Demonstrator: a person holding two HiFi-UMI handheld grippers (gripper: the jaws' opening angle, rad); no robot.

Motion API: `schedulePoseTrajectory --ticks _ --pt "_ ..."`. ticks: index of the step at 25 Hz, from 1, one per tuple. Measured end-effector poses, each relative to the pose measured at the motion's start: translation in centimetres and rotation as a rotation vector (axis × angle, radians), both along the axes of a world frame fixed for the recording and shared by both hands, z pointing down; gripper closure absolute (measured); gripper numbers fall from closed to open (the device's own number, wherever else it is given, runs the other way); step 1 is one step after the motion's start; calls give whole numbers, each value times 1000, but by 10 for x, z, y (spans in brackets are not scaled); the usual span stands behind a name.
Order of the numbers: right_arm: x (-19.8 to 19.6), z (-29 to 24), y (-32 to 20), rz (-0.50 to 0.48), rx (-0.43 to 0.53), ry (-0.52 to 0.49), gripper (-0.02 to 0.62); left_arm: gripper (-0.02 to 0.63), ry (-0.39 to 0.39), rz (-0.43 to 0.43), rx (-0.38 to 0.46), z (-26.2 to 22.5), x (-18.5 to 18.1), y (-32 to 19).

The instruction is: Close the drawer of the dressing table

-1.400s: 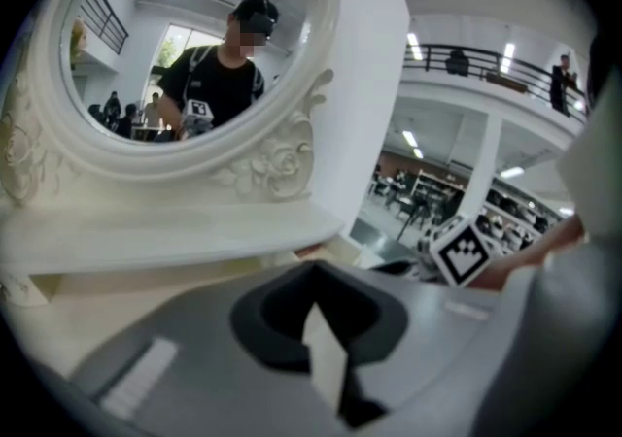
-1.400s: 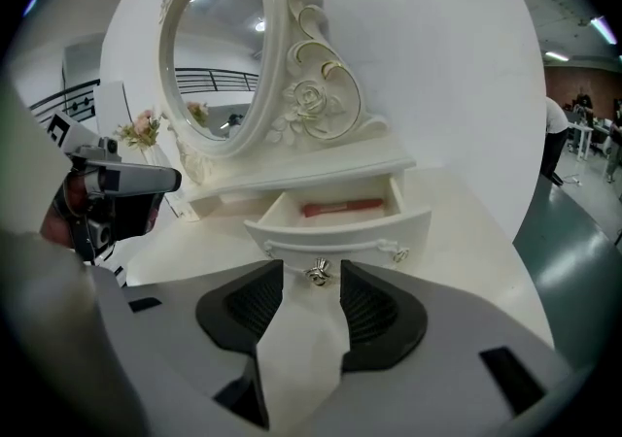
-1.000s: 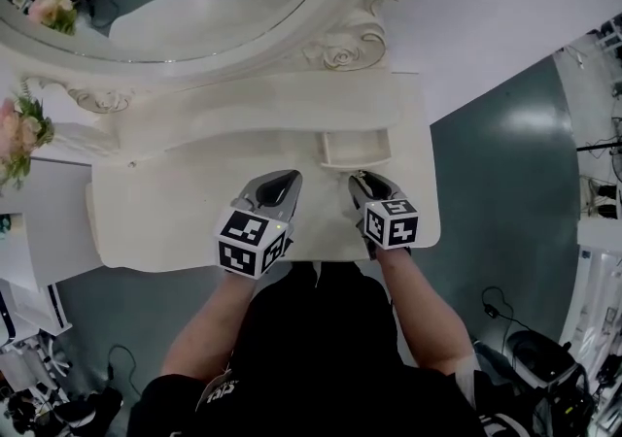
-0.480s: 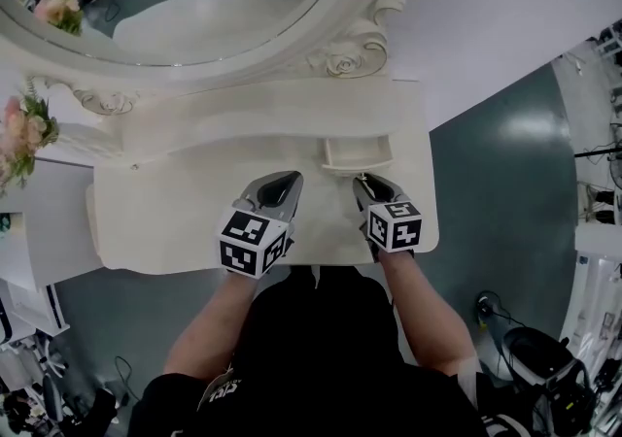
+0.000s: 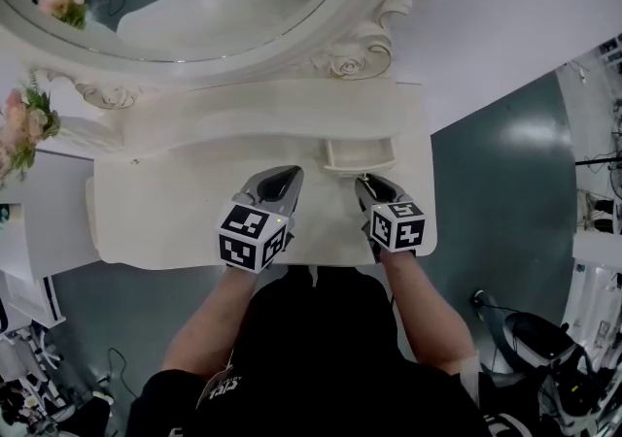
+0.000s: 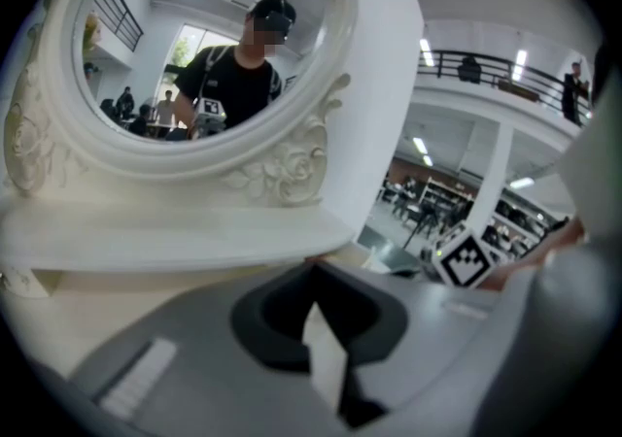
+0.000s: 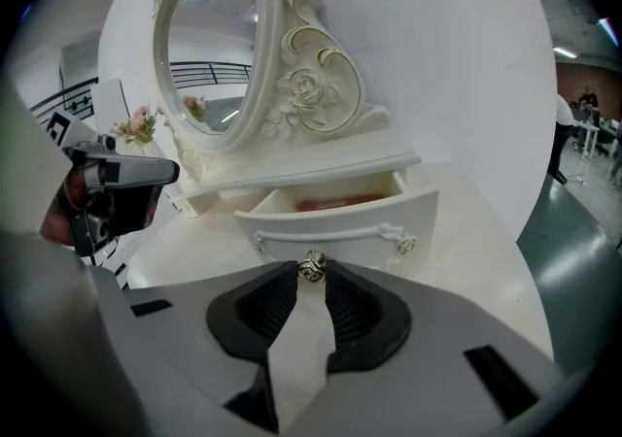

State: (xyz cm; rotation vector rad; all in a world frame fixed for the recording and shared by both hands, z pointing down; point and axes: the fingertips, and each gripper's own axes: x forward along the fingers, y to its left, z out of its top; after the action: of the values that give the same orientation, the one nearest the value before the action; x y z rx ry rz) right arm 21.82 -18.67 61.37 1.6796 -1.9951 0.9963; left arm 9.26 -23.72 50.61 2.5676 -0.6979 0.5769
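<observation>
While open, the drawer (image 7: 335,227), something reddish (image 7: 337,202) inside.

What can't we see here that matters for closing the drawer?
- Drawer contents: the right gripper view shows only a reddish strip; its front hides the rest, and the head view is too small.
- Grip on knob: right gripper jaws have just been closing with the knob between them; the head view hides contact under the gripper body.
- Left gripper: its view shows no clear drawer past its own blurred body.
</observation>
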Motion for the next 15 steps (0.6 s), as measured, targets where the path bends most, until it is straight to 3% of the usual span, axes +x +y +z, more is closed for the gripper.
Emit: schedulePoseTrajectory --ticks 15 --pt "9 11 0 83 -11 -76 512 597 -8 12 -44 14 7 11"
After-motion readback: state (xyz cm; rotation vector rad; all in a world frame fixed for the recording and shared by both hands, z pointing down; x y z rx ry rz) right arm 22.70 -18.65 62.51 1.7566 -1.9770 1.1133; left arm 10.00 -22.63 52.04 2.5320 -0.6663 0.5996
